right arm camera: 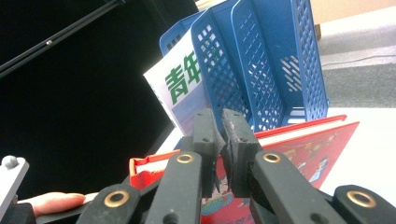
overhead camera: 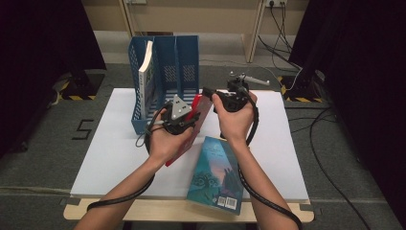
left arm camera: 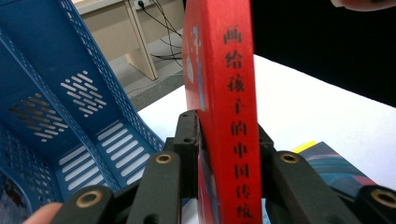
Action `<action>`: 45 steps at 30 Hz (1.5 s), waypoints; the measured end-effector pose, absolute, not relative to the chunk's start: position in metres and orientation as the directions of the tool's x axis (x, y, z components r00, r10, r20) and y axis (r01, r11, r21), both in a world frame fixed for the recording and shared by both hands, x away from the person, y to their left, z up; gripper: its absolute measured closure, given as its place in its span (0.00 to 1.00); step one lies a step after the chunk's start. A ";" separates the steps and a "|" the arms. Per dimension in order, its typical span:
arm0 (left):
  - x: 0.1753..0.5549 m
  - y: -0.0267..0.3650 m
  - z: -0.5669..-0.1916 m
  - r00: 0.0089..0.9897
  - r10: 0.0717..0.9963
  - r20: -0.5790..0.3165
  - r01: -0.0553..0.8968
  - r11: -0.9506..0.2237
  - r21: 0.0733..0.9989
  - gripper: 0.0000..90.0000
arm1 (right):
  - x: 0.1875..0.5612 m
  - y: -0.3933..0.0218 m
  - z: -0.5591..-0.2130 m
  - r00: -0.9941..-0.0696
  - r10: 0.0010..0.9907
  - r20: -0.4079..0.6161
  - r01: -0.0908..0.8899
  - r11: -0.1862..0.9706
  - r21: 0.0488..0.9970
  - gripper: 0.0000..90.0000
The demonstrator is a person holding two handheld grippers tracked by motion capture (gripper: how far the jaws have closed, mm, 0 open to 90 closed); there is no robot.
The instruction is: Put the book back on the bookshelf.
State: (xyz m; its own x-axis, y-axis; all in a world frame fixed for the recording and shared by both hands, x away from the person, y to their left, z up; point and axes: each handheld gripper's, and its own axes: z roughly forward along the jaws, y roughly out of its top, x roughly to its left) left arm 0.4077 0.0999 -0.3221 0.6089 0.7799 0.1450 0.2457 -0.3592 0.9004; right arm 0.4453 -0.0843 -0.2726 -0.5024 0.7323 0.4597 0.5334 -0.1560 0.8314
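Just in front of the blue file rack [overhead camera: 165,79], we held the red book [overhead camera: 194,125] up off the white table [overhead camera: 110,153], spine toward us. Our left gripper [overhead camera: 178,117] was clamped across the book, one jaw on each cover, as the left gripper view showed with the lettered spine [left arm camera: 233,116] rising between the jaws. We judged that grip was meant to keep the book upright and narrow enough to slide into one of the rack's open slots [left arm camera: 88,135], which stood just beyond it.

Our right gripper [overhead camera: 225,98] sat at the book's upper edge, on the side away from the rack's filled slot. Its jaws stood nearly together, with the torn pads [right arm camera: 231,140] almost touching. We could not tell whether they pinched a cover or merely steadied the book, since the jaws themselves hid the contact. A white book with green lettering [right arm camera: 180,84] already stood in the rack's leftmost slot, so we were probably aiming for the next one.

Nearer us than the rack, a teal book [overhead camera: 215,175] lay flat, its corner overhanging the table edge. Our left hand [overhead camera: 165,139] covered much of the red book's lower half in the high view, and its front cover was cut off in both gripper views.
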 end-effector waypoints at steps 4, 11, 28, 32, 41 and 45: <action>0.409 0.101 -0.322 0.609 0.783 0.128 0.260 -0.350 0.900 0.82 | 0.445 -0.084 -0.272 -0.508 0.729 0.459 0.535 -0.150 0.831 0.94; 0.410 0.102 -0.322 0.599 0.790 0.132 0.259 -0.347 0.901 0.84 | 0.443 -0.081 -0.272 -0.516 0.730 0.448 0.531 -0.137 0.836 0.90; 0.410 0.121 -0.323 0.604 0.795 0.054 0.294 -0.285 0.912 0.88 | 0.445 -0.114 -0.287 -0.445 0.778 0.444 0.522 -0.178 0.835 0.78; 0.409 0.125 -0.323 0.604 0.795 0.047 0.294 -0.278 0.915 0.88 | 0.445 -0.121 -0.300 -0.422 0.789 0.446 0.547 -0.170 0.820 0.78; 0.408 0.133 -0.325 0.603 0.797 0.032 0.296 -0.261 0.919 0.88 | 0.446 -0.132 -0.330 -0.382 0.816 0.434 0.592 -0.144 0.793 0.76; 0.408 0.135 -0.325 0.605 0.796 0.020 0.295 -0.247 0.923 0.88 | 0.445 -0.136 -0.341 -0.370 0.822 0.434 0.606 -0.141 0.783 0.76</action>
